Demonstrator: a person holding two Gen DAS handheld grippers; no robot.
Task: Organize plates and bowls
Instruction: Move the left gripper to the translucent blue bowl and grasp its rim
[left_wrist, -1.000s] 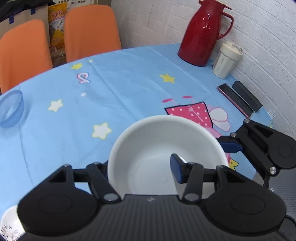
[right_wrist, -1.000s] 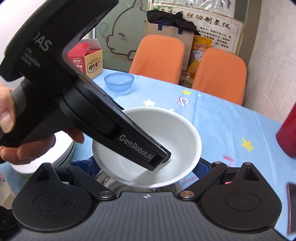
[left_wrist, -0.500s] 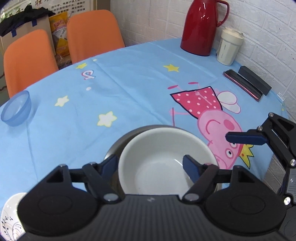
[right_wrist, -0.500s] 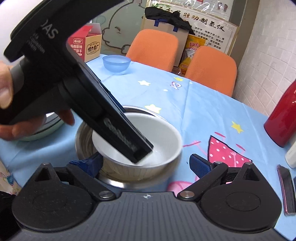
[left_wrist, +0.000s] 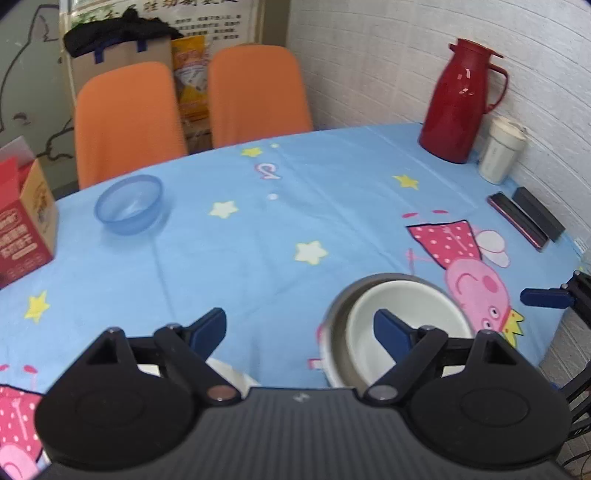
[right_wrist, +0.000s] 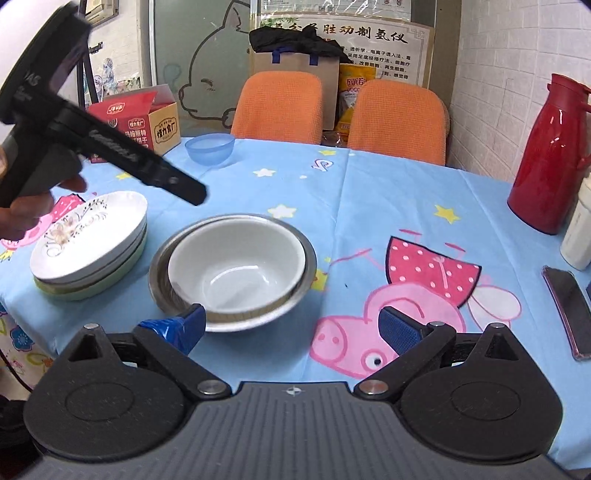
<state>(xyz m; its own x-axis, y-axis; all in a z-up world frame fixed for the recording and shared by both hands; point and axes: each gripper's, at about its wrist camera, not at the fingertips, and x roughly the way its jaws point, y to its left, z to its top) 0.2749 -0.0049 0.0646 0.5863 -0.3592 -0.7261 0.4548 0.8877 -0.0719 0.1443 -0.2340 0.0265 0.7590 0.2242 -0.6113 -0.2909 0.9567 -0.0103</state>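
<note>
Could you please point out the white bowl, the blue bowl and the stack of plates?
white bowl (right_wrist: 236, 266): right wrist view, inner wall.
blue bowl (right_wrist: 209, 149): right wrist view, outer side.
stack of plates (right_wrist: 92, 236): right wrist view, top plate's face.

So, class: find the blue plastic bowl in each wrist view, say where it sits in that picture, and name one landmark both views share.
Left wrist view: the blue plastic bowl sits upper left, on the tablecloth, right of the red carton.
Right wrist view: the same bowl sits upper centre-left, at the far table edge, beside that carton.
Shared landmark: the red thermos, far right in both.
</note>
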